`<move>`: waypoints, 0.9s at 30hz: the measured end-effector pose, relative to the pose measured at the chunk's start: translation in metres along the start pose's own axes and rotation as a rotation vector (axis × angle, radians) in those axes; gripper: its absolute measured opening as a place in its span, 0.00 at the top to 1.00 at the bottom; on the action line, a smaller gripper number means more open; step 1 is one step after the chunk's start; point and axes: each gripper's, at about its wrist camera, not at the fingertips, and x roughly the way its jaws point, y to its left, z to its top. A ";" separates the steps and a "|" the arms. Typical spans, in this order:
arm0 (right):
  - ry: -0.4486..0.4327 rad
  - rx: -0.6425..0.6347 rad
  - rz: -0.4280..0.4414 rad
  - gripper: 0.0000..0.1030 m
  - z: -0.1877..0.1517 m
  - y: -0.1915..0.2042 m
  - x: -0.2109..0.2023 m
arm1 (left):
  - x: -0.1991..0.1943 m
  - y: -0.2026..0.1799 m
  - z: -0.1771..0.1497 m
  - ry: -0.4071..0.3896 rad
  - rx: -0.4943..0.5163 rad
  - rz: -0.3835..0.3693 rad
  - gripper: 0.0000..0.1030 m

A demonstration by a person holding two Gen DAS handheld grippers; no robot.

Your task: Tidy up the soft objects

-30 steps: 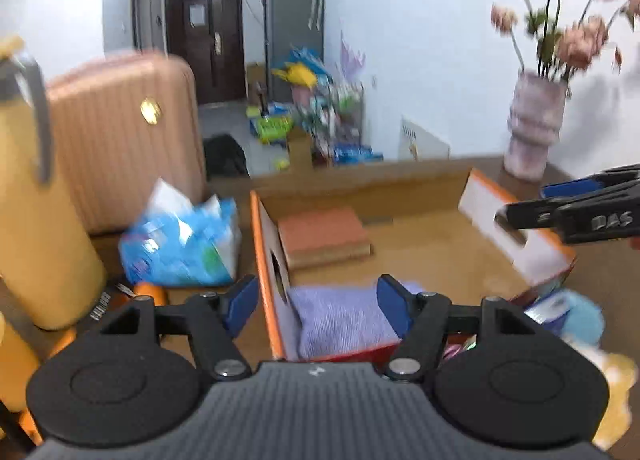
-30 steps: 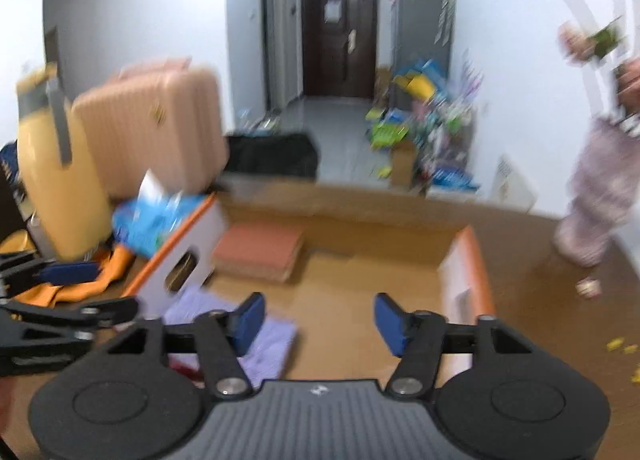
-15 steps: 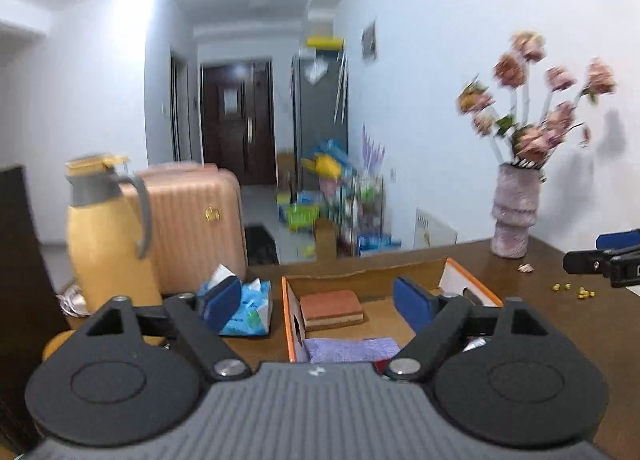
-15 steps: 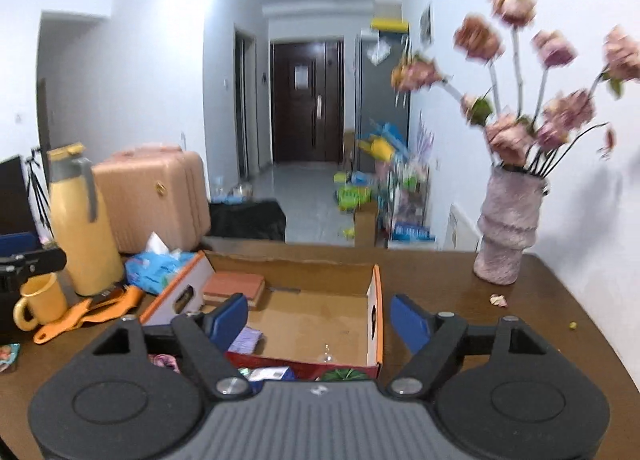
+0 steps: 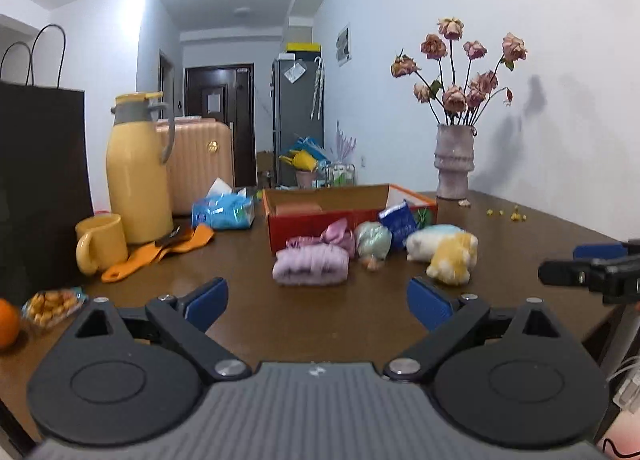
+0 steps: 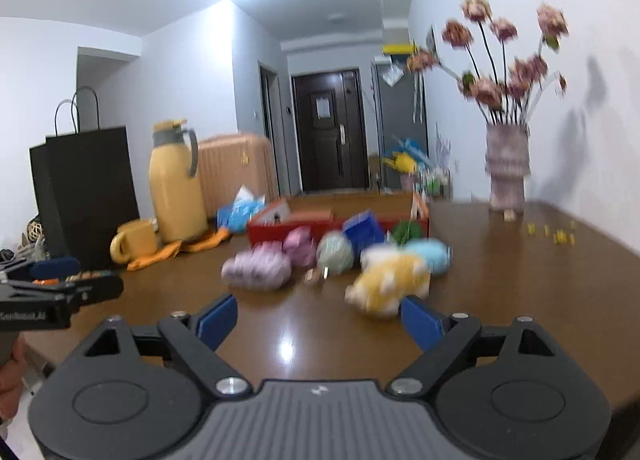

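An orange cardboard box [image 5: 320, 220] stands mid-table; it also shows in the right wrist view [image 6: 280, 230]. In front of it lie a rolled purple towel [image 5: 310, 269], a pink cloth [image 5: 338, 235], a green plush ball [image 5: 373, 239], a blue packet [image 5: 396, 222] and a white and yellow plush toy [image 5: 446, 254]. The right wrist view shows the towel [image 6: 256, 270] and the plush toy [image 6: 390, 280], blurred. My left gripper [image 5: 318, 302] is open and empty, near the table's front edge. My right gripper [image 6: 318, 320] is open and empty, just short of the plush toy.
A yellow thermos [image 5: 138, 172], a yellow mug [image 5: 100, 242], an orange cloth [image 5: 160, 250] and a blue tissue pack [image 5: 224, 212] stand at left. A black paper bag [image 5: 36, 188] is at far left. A vase of dried flowers [image 5: 454, 164] stands at back right.
Both grippers have pulled back from over the box to the table's front edge. The soft objects in front of the box have come into view.
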 end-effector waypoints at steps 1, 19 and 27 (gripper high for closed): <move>0.018 -0.001 0.002 0.14 -0.004 0.001 -0.001 | -0.003 0.003 -0.001 -0.003 -0.007 0.005 0.05; 0.163 0.238 -0.212 0.21 0.023 -0.051 0.189 | 0.119 0.003 0.019 0.104 -0.002 -0.013 0.04; 0.237 0.182 -0.040 0.47 0.005 -0.073 0.183 | 0.173 -0.007 0.031 0.170 -0.051 -0.139 0.04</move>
